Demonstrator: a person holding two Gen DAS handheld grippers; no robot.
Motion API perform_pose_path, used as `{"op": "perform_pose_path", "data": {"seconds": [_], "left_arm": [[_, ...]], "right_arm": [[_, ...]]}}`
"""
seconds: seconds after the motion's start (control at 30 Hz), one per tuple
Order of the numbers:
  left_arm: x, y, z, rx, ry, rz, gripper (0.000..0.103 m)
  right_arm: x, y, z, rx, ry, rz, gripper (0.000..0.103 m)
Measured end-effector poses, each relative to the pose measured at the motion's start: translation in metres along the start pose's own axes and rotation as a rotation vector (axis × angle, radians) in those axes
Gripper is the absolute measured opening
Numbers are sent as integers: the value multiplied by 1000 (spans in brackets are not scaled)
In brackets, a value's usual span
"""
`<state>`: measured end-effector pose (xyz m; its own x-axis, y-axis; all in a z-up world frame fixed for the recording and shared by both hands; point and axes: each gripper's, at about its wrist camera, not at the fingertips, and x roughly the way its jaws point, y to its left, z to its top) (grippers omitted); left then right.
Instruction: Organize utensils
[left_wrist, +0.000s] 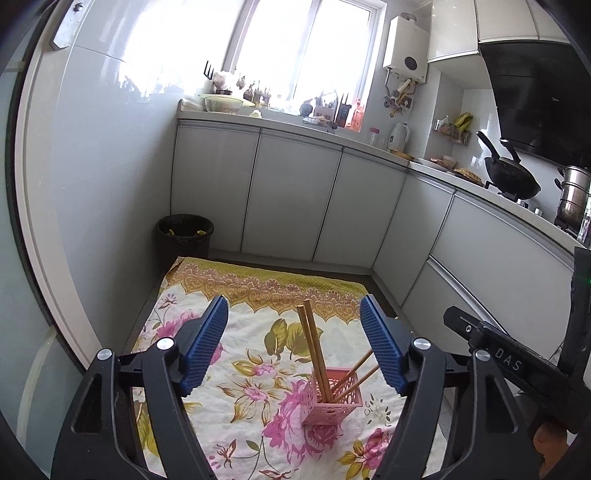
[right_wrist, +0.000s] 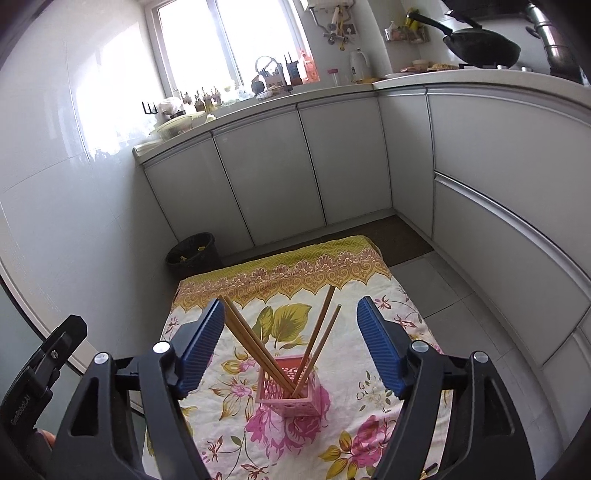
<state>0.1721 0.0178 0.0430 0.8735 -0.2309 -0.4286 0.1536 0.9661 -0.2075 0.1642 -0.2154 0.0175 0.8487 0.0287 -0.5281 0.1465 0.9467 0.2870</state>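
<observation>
both tongs (left_wrist: 294, 312) (right_wrist: 290, 313) agape, clear above pink holder (right_wrist: 289, 387).

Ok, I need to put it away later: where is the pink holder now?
The pink holder stands on the floral cloth on the floor, in both wrist views, four chopsticks inside.

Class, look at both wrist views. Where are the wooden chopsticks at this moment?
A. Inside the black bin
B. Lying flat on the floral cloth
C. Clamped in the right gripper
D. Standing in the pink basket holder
D: four chopsticks lean out of the pink holder on the floral cloth; both the left gripper and the right gripper are open and hold nothing.
</observation>
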Motion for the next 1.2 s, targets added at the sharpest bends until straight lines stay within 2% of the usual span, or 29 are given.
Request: {"op": "perform_pose_path", "data": {"seconds": [0.23,0.5,0.73,0.9,1.07,1.17,1.2], "left_arm": [[-23,-8,-15,17,-3,13,96],[-25,-24,-44,91,112,0,96],[8,-50,-94,192,342,-39,96],[42,-74,-142,272,539,-85,96],[72,-96,-185,374,690,-82,96],[89,-107,-205,426,783,-88,89],[95,-110,-212,439,816,-95,82]], "right_arm": [[-39,-21,-19,22,-10,-17,89],[-74,-68,-54,93,1,-90,96],[-89,-119,-103,140,81,-176,96],[-97,-158,-144,199,157,-245,96],[-96,-192,-179,270,244,-258,96],[-94,-203,-189,291,276,-259,96],[-93,-206,-191,297,286,-252,96]]}}
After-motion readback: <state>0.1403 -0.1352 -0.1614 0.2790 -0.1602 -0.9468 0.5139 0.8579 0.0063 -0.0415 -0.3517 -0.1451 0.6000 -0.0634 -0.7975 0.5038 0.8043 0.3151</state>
